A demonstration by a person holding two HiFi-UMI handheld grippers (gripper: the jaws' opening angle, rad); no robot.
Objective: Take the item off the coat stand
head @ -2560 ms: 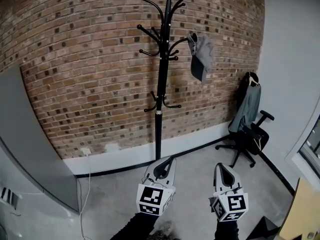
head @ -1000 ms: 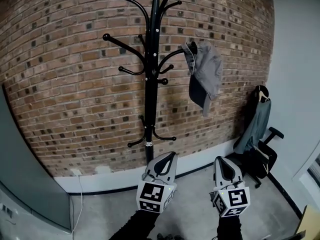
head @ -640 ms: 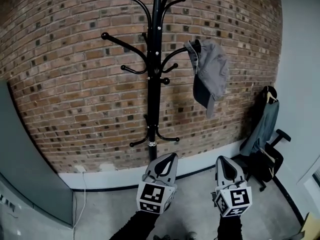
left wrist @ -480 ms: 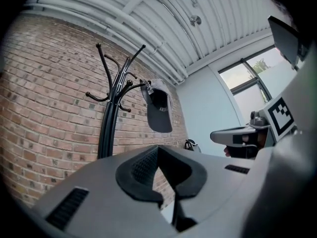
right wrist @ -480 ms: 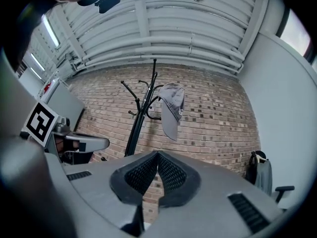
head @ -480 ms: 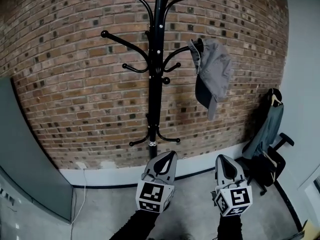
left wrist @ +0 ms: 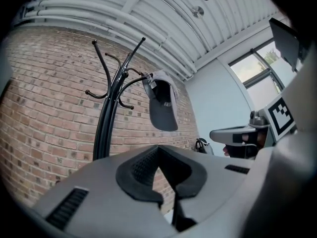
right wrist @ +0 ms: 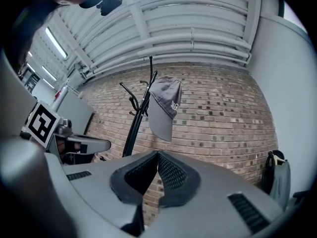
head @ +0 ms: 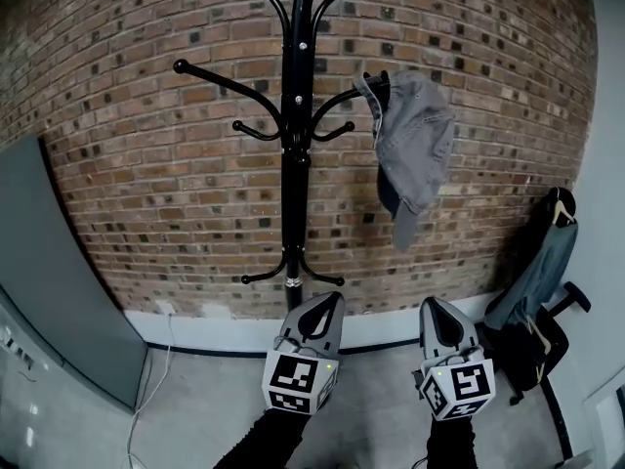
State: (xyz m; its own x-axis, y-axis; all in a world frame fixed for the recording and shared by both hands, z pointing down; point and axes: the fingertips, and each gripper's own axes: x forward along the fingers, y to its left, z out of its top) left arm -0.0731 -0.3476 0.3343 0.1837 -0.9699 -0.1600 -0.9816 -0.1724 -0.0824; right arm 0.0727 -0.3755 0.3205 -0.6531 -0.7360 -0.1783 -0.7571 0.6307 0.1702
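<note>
A grey cap [head: 415, 145] hangs by its back from a right-hand hook of the black coat stand [head: 296, 135], which stands against a brick wall. Both grippers are held low, well below the cap and apart from it. My left gripper [head: 330, 303] is shut and empty, in front of the stand's pole. My right gripper [head: 434, 307] is shut and empty, below the cap. In the left gripper view the cap [left wrist: 163, 107] hangs up and ahead of the shut jaws [left wrist: 158, 148]. In the right gripper view the cap [right wrist: 163, 105] is above the shut jaws [right wrist: 157, 155].
An office chair [head: 532, 335] with a grey garment [head: 545, 262] draped over it stands at the right by the wall. A grey panel [head: 49, 291] leans at the left. A thin cable [head: 146, 389] runs down to the concrete floor.
The stand and the cap have come nearer and loom larger in the head view. Both grippers have moved toward the wall and stayed shut. The cap still hangs on its hook.
</note>
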